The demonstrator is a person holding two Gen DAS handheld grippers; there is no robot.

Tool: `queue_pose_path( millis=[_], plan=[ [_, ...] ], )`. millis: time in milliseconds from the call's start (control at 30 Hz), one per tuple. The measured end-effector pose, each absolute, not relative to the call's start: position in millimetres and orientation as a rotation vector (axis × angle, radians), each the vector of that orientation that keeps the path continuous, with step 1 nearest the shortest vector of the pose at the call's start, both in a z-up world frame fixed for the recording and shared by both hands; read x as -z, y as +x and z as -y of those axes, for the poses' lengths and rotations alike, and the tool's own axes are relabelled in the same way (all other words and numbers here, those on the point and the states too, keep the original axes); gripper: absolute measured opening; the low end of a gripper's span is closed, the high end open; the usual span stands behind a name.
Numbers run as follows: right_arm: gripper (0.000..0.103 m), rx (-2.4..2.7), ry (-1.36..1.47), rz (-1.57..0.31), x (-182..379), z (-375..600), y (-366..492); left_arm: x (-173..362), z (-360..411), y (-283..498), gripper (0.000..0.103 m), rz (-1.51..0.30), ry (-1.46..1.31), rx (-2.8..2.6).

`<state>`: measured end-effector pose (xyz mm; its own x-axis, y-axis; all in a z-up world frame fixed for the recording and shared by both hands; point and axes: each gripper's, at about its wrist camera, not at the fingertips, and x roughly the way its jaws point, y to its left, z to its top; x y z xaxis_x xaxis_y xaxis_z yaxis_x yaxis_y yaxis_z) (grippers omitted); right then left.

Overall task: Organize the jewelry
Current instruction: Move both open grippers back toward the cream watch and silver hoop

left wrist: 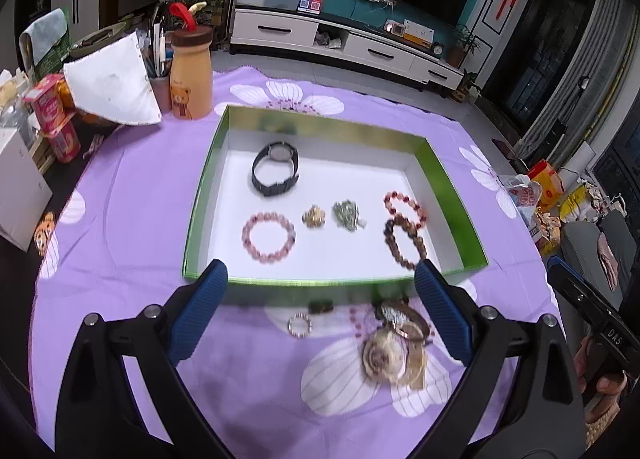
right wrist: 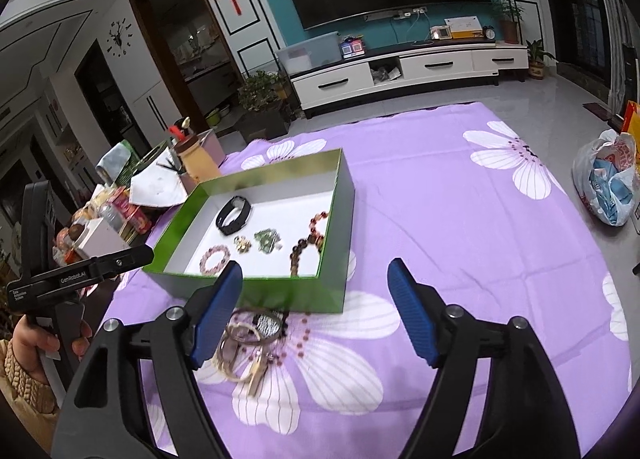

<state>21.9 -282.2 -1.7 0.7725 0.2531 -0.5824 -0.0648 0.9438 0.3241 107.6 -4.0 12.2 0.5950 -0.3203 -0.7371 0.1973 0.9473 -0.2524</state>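
A green-walled box (left wrist: 444, 179) (right wrist: 256, 291) with a white floor sits on the purple cloth. It holds a black watch (left wrist: 276, 169) (right wrist: 233, 215), a pink bead bracelet (left wrist: 269, 236) (right wrist: 215, 258), a gold piece (left wrist: 313, 216), a green piece (left wrist: 347, 215) and two dark red bead bracelets (left wrist: 405, 227) (right wrist: 308, 239). On the cloth by the box's near wall lie a small pearl ring (left wrist: 299, 325), a dark small piece (left wrist: 321, 306) and a pile of bangles and a brooch (left wrist: 394, 343) (right wrist: 248, 343). My left gripper (left wrist: 320, 279) is open above them. My right gripper (right wrist: 316, 283) is open and empty.
A bear-print bottle (left wrist: 191, 75), a pen cup, a white paper (left wrist: 112, 85), red cartons (left wrist: 50, 107) and a white box (left wrist: 20, 187) crowd the table's left side. Plastic bags (right wrist: 608, 183) lie on the floor to the right. A TV cabinet stands behind.
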Motion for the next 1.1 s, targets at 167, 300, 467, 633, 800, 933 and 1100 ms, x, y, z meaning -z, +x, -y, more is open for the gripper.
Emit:
queue_pose_path(
  millis=[167,300,467,633,800,933,1100],
  plan=[
    [0.075,-0.194,0.251,-0.691,11.4,271.3,12.5,2.4,1.3,92.4,0.096,-0.913,-0.159,0.325],
    [0.075,-0.194,0.23,-0.722,23.8,265.3,7.2,20.8,6.6,80.1,0.096,-0.955,-0.141,0.343],
    [0.075,-0.2,0.224,-0.775,46.6,258.8,0.7,41.2,17.7,67.3,0.096,-1.0,-0.135,0.374],
    [0.075,-0.194,0.225,-0.824,64.8,254.8,-1.0,55.6,33.2,60.9,0.096,-1.024,-0.103,0.399],
    [0.075,-0.195,0.232,-0.838,70.8,254.5,-1.8,63.7,49.7,60.6,0.096,-1.033,-0.069,0.408],
    [0.075,-0.2,0.23,-0.843,72.5,253.6,-1.1,67.5,60.7,64.2,0.085,-1.024,-0.023,0.386],
    [0.075,-0.224,0.214,-0.838,72.3,249.2,0.4,75.2,69.8,71.7,0.063,-1.022,0.025,0.361]
  ],
)
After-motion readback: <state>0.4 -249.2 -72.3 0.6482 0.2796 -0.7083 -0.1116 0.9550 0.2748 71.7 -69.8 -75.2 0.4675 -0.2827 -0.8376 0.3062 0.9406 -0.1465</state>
